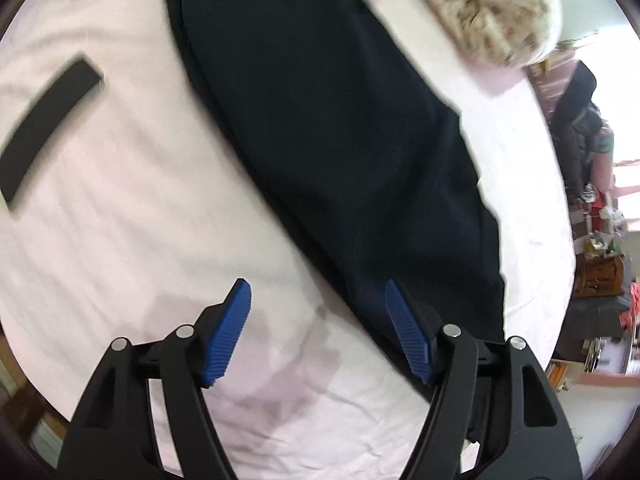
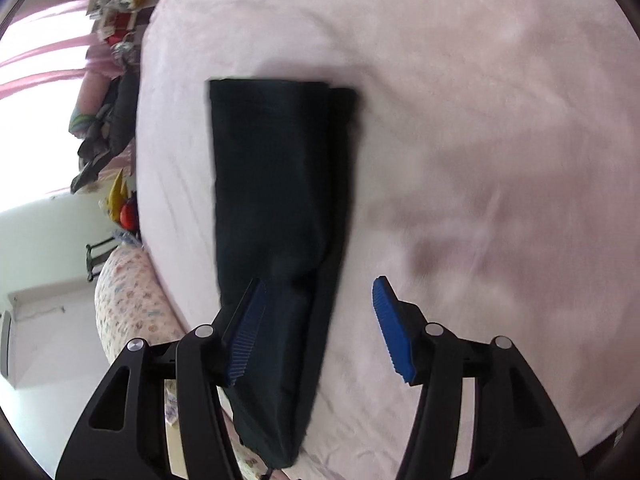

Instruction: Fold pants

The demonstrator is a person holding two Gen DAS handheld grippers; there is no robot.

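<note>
Dark navy pants (image 1: 336,128) lie flat on a pale pink bed sheet (image 1: 120,208), folded lengthwise into one long strip. My left gripper (image 1: 318,300) hovers over the strip's near edge, its blue pads (image 1: 230,332) spread wide with nothing between them. In the right wrist view the same pants (image 2: 276,184) run away from the camera to a squared far end. My right gripper (image 2: 320,300) is open above the near end of the strip. Its left pad (image 2: 246,332) hangs over the cloth and does not press on it.
A black strip (image 1: 44,128) lies on the sheet to the left. A floral pillow (image 1: 492,8) sits at the bed's far edge and shows again as a floral pillow (image 2: 132,312) beside the bed. Cluttered shelves (image 1: 600,248) and window light lie past the bed's edge.
</note>
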